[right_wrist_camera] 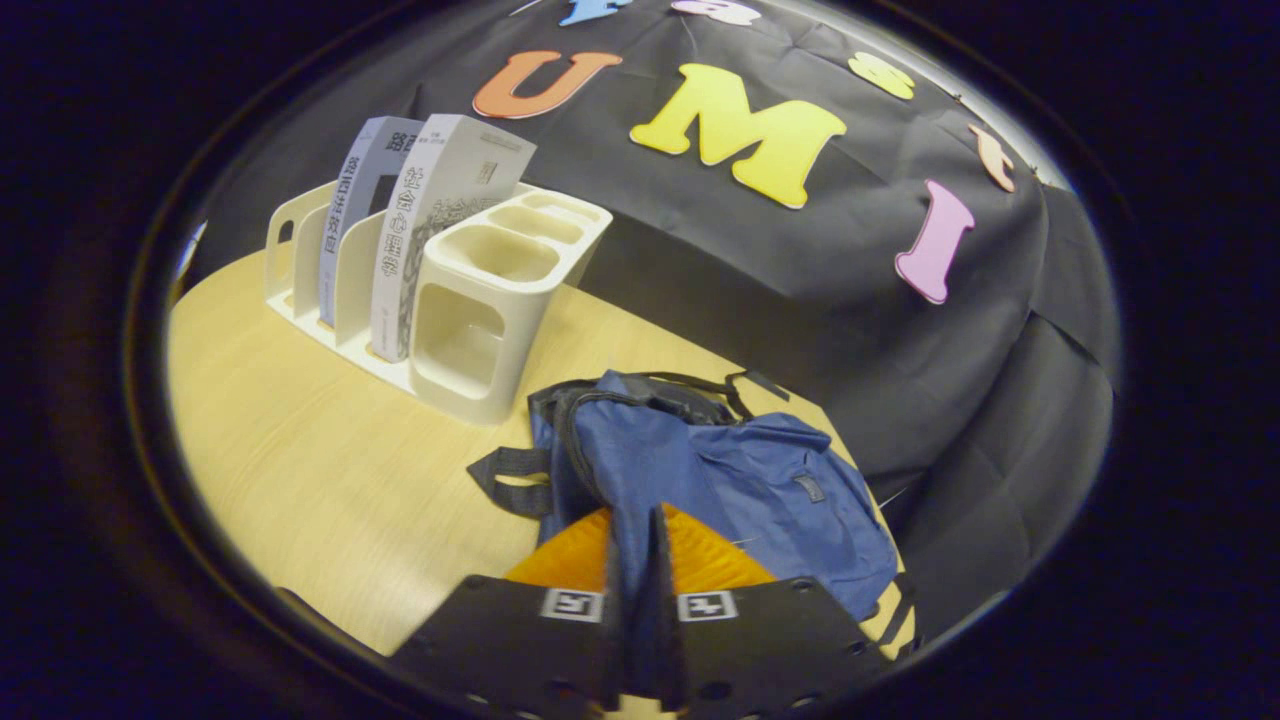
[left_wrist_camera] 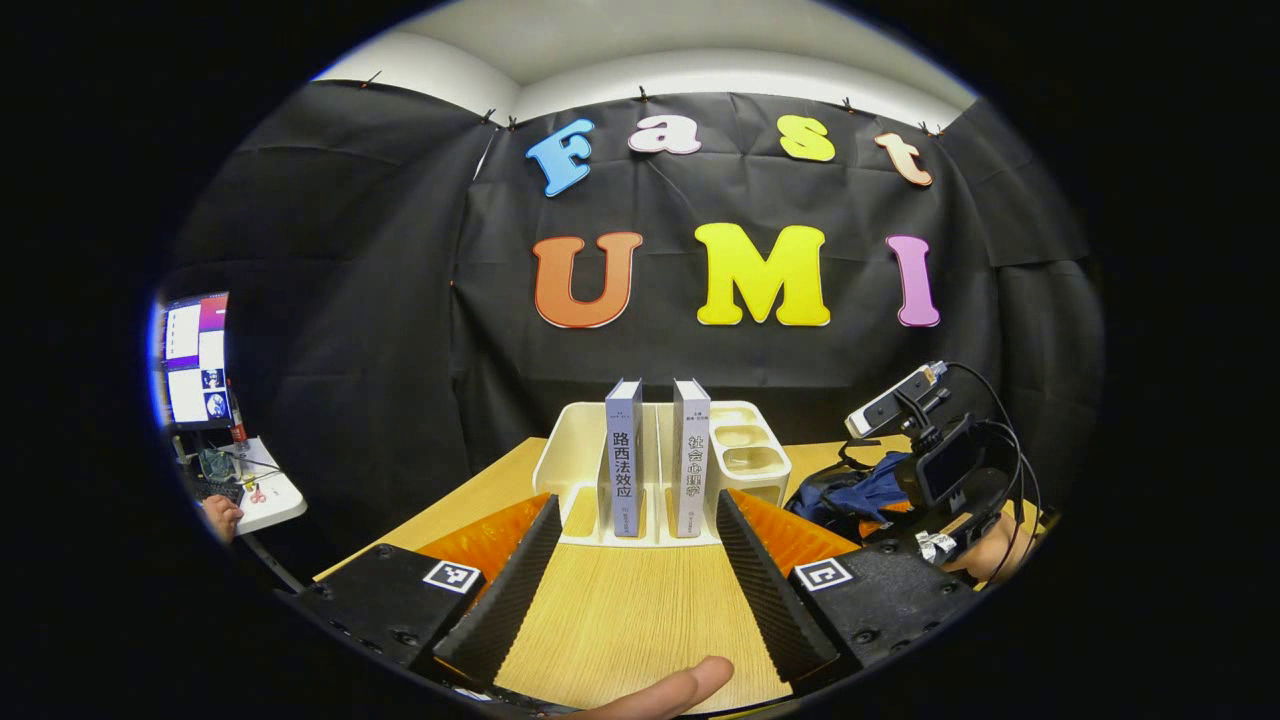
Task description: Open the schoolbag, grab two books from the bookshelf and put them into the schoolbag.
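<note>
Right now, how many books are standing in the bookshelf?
2. The left book and the right book stand upright in neighbouring slots of the white bookshelf; no others are visible.

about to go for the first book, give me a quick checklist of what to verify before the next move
1. Left gripper open wide enough for a book: ok, its fingers stand far apart.
2. Both books upright in the rack: ok, spines face the left gripper.
3. Left gripper lined up with the books: ok, they sit between its fingers, farther off.
4. Right gripper has hold of the schoolbag: ok, fingers closed on blue fabric.
5. Schoolbag open enough to take a book: cannot tell, the bag lies crumpled and no clear opening shows.
</note>
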The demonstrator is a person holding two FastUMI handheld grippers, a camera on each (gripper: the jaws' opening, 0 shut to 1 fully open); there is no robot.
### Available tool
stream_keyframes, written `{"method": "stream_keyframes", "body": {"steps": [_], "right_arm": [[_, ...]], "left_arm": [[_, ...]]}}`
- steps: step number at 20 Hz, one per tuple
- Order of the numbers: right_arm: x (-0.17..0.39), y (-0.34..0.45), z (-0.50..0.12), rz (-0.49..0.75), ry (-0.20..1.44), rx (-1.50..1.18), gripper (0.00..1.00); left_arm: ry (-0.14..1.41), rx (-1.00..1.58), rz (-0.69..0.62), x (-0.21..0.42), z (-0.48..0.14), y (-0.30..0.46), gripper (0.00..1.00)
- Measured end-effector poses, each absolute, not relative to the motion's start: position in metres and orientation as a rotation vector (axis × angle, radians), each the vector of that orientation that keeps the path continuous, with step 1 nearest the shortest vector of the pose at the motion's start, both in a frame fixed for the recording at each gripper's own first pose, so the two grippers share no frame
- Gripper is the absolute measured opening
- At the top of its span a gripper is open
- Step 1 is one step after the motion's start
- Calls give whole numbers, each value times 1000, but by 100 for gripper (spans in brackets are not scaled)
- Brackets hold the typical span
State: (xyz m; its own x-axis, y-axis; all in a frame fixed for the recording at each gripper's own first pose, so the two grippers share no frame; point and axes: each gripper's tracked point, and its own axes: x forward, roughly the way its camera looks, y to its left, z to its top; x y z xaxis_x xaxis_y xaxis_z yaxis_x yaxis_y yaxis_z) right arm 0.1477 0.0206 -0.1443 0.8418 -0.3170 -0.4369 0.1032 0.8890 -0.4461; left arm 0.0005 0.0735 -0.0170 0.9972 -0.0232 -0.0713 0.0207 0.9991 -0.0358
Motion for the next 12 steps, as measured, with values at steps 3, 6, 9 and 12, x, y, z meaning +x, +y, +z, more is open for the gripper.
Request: {"method": "stream_keyframes", "body": {"steps": [3,6,9,12], "right_arm": [[142,14,-127,-226,516,-361,7],[142,-6,-100,-235,497,-315,0],[141,-30,-67,-252,453,-279,1],[140,-48,-45,-237,438,-231,0]], "left_arm": [[80,-35,-18,3,-20,73,98],[90,-31,-19,4,-22,70,98],[99,-31,-28,4,-25,68,98],[118,-38,-47,8,-31,62,98]]}}
